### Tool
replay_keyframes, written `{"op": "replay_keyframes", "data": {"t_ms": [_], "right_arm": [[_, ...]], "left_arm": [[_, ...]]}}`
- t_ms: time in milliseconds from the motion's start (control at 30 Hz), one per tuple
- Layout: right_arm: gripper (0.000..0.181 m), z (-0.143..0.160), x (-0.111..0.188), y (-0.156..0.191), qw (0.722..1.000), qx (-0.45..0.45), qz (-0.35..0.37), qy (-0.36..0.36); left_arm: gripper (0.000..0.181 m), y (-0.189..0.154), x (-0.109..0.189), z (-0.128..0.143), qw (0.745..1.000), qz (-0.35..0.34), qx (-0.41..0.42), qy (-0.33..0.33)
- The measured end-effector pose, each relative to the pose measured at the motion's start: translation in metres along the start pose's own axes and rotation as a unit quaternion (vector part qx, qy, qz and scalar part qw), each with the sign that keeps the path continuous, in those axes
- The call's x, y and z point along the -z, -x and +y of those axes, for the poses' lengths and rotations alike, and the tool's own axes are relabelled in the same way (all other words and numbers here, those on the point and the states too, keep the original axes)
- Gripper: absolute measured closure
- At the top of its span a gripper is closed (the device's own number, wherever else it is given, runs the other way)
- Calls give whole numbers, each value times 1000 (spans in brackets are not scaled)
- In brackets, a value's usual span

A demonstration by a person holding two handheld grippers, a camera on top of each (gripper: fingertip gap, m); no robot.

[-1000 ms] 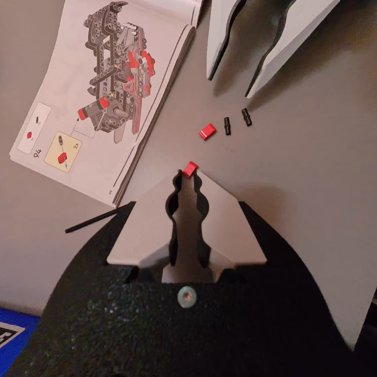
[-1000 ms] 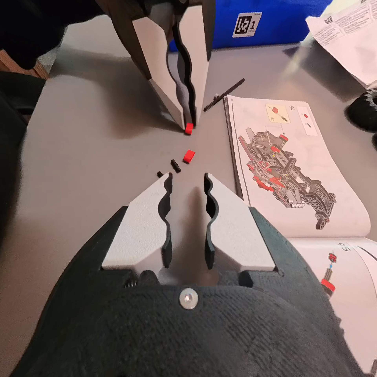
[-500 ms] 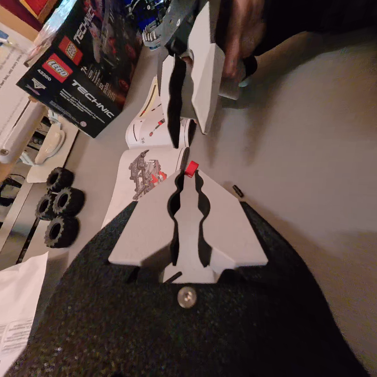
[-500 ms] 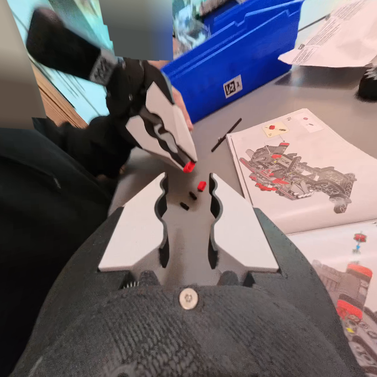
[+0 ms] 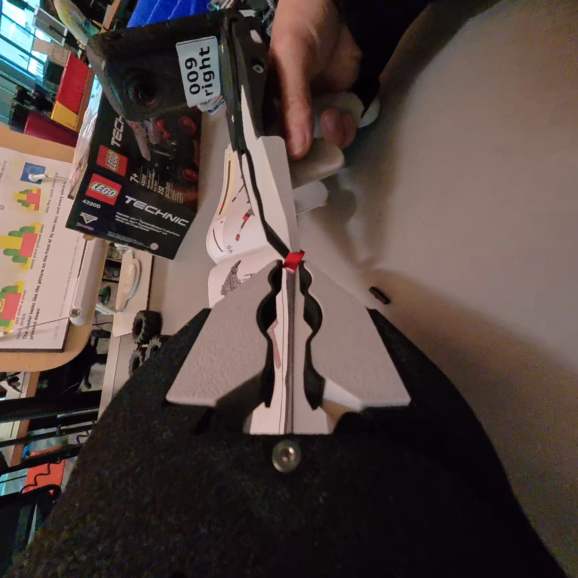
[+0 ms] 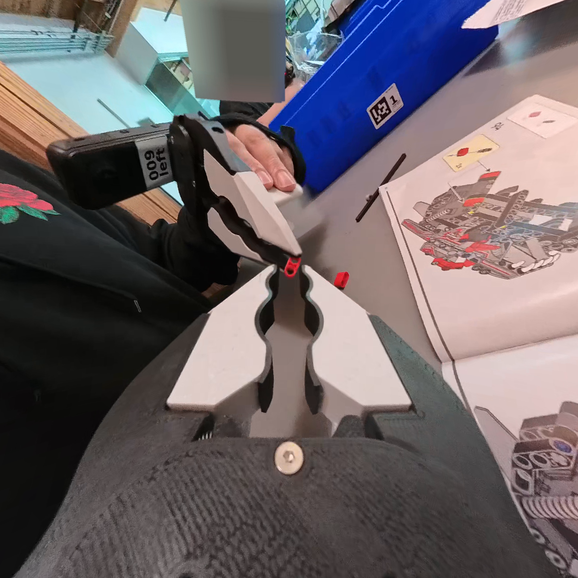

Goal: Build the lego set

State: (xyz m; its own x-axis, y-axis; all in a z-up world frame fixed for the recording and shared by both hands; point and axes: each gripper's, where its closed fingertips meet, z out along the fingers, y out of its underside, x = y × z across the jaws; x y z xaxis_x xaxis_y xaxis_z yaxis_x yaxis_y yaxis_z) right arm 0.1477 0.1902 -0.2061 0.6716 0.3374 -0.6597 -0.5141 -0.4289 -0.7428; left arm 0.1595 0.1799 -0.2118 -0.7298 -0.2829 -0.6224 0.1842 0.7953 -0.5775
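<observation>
My left gripper (image 5: pixel 291 266) is shut on a small red lego piece (image 5: pixel 292 261) and holds it in the air above the grey table (image 5: pixel 469 219). My right gripper (image 6: pixel 290 269) meets it tip to tip. Its jaws are narrowed onto the same red piece (image 6: pixel 292 266), which sits between its fingertips. A hand holds each gripper. A second red piece (image 6: pixel 341 279) lies on the table just beyond the right gripper's right finger. A black pin (image 5: pixel 379 294) lies on the table right of the left gripper.
The open instruction booklet (image 6: pixel 469 281) lies to the right, with a thin black axle (image 6: pixel 380 187) beside it and a blue bin (image 6: pixel 391 78) behind. The set's black box (image 5: pixel 134 194) and several black tyres (image 5: pixel 147 322) are at the left of the left wrist view.
Both grippers rose from the table and tilted toward each other. The left carried the red piece up. The right narrowed its jaws and closed in on that piece.
</observation>
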Motion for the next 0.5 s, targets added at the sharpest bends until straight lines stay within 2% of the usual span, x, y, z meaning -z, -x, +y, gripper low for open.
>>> {"op": "replay_keyframes", "data": {"t_ms": [500], "right_arm": [[174, 17, -10, -8, 998, -29, 0, 53]], "left_arm": [[173, -14, -4, 11, 996, 24, -69, 53]]}}
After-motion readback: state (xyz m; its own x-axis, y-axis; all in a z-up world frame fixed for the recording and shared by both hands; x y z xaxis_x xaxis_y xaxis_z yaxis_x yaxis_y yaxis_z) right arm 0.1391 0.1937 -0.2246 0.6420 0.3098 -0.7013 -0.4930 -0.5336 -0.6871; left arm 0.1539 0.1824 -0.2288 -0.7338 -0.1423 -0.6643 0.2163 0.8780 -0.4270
